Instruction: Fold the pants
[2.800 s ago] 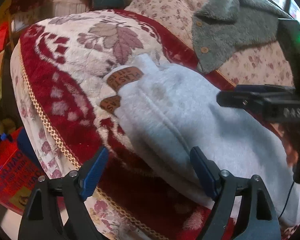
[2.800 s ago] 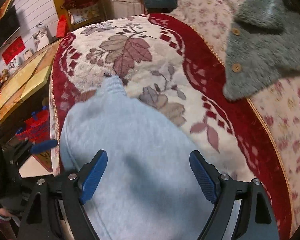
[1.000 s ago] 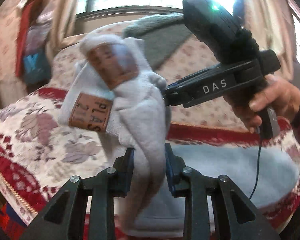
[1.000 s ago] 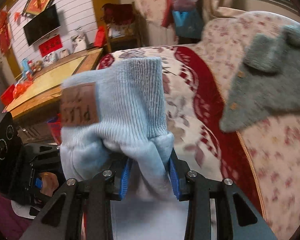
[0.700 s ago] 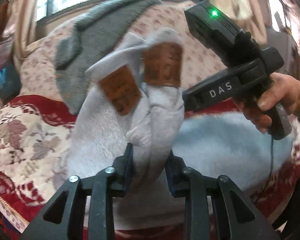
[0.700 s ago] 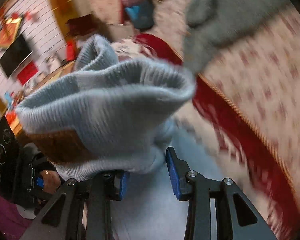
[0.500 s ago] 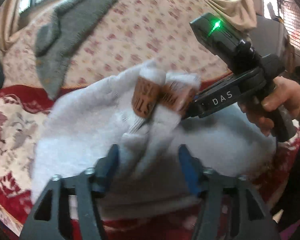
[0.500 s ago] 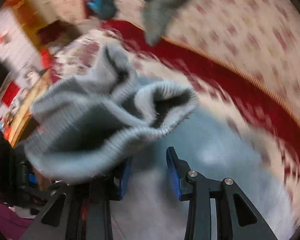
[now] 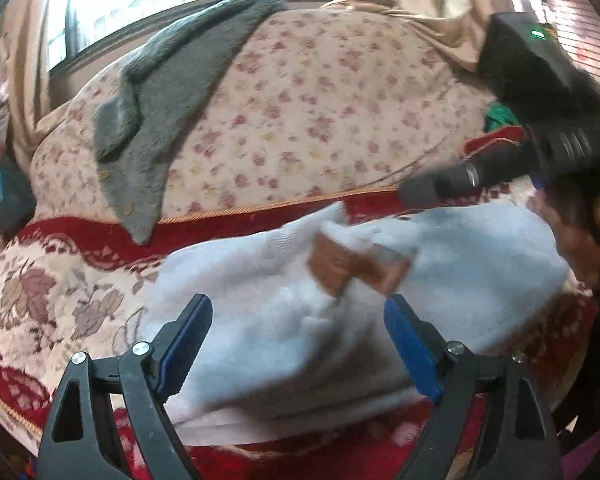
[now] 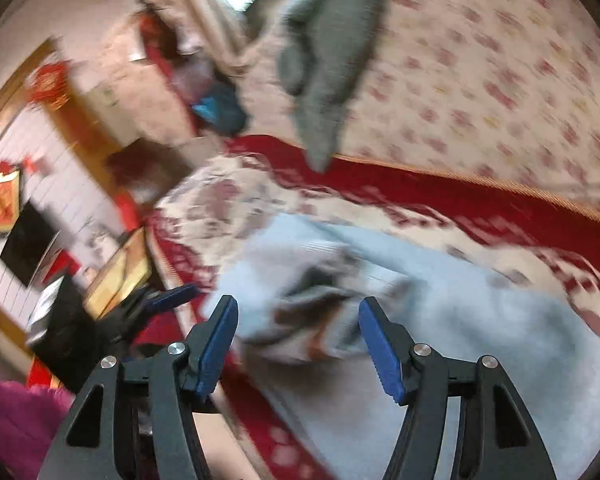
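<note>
Pale blue fleece pants (image 9: 268, 312) lie folded on a red and cream flowered blanket (image 9: 48, 296) that covers the sofa seat. The cuffs with two brown patches (image 9: 352, 268) rest on top of the folded part, near the middle of the garment. The left tool (image 9: 298, 340) is above the near edge of the pants with its blue-padded fingers (image 9: 188, 340) wide apart, and it holds nothing. The right tool (image 10: 298, 344) also has its fingers (image 10: 376, 348) apart, with the bunched cuffs of the pants (image 10: 320, 312) between them; this view is blurred, so I cannot tell if the pads touch the cloth. In the left view the right tool's black body (image 9: 540, 136) is seen at the far right, above the right end of the pants. A grey fuzzy garment with buttons (image 9: 168, 108) hangs over the sofa back (image 9: 320, 120), which has a small rose print. It is well apart from the pants, at the far left. In the right view the left tool (image 10: 172, 296) shows at the near left, beside the blanket (image 10: 500, 204) edge
</note>
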Demonstrator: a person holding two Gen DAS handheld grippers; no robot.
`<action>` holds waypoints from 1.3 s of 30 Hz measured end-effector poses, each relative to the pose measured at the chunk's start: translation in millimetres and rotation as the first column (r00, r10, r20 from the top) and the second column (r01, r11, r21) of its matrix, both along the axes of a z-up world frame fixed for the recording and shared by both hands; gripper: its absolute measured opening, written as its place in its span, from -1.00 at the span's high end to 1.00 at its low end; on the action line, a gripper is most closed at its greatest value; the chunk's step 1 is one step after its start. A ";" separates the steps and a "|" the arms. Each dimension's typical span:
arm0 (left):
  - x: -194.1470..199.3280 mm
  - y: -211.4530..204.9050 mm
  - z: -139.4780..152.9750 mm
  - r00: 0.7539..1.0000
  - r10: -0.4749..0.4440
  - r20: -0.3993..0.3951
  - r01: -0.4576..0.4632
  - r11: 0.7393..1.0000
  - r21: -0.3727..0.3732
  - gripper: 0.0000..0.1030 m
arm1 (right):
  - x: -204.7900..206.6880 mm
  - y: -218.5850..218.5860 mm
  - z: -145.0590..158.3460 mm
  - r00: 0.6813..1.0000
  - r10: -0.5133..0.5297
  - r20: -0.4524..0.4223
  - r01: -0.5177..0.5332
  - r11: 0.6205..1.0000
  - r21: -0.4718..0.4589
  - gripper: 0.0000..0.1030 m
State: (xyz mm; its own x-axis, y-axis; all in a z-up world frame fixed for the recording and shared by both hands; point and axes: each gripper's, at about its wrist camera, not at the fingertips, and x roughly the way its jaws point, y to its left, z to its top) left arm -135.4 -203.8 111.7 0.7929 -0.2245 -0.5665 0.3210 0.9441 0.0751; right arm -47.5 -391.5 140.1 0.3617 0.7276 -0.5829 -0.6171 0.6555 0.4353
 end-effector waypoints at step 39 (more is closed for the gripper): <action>52.7 -74.2 -51.9 0.984 -0.060 -0.169 0.050 0.997 -0.063 -0.34 | -53.6 -63.5 -62.5 0.945 -0.295 -0.140 0.259 0.939 -0.227 -0.38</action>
